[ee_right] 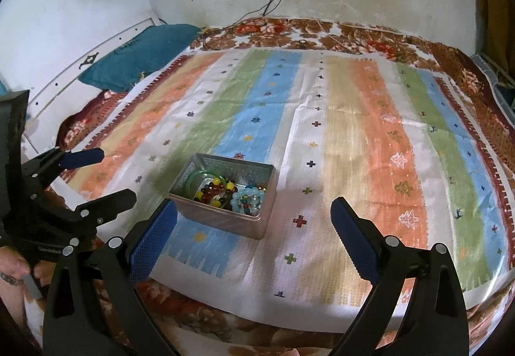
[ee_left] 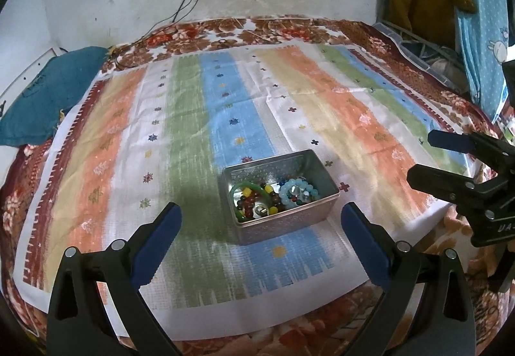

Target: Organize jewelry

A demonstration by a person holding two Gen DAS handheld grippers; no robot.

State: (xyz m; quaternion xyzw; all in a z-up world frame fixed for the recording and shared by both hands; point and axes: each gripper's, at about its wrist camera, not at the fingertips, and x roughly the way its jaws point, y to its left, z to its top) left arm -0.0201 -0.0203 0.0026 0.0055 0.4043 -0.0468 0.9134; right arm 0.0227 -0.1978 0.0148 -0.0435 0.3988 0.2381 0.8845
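Both grippers hang over a bed covered by a striped cloth (ee_left: 193,105), and both are empty.

The left gripper (ee_left: 261,221) has its jaws spread wide, with nothing between the blue pads (ee_left: 157,243). A metal tin (ee_left: 289,224) sits on the cloth just ahead of the jaws, in the gap between them and a little nearer the right-hand pad. It has no lid on and lies at a slant to the jaws. Inside it lie a green bangle (ee_left: 248,187) toward the left jaw, a string of dark red and yellow beads (ee_left: 257,198) in the middle, and a pale blue bead bracelet (ee_left: 297,190) toward the right jaw. All the jewelry in view is in the tin.

The right gripper (ee_right: 254,216) is likewise wide open and grips nothing. From its camera the tin (ee_right: 225,221) stands just ahead of the left-hand pad (ee_right: 154,243), near that pad's tip, well apart from the right-hand one. The bangle (ee_right: 199,174) leans at the tin's far left corner, the beads (ee_right: 219,190) beside it and the bracelet (ee_right: 248,198) nearest the jaws' centre line.

Each gripper shows at the edge of the other's view: the right gripper (ee_left: 425,159) off to the right of the left jaws, the left gripper (ee_right: 112,176) off to the left of the right jaws, a hand (ee_right: 13,269) on its handle. A teal pillow (ee_right: 138,53) lies far ahead and to the left, against the wall.
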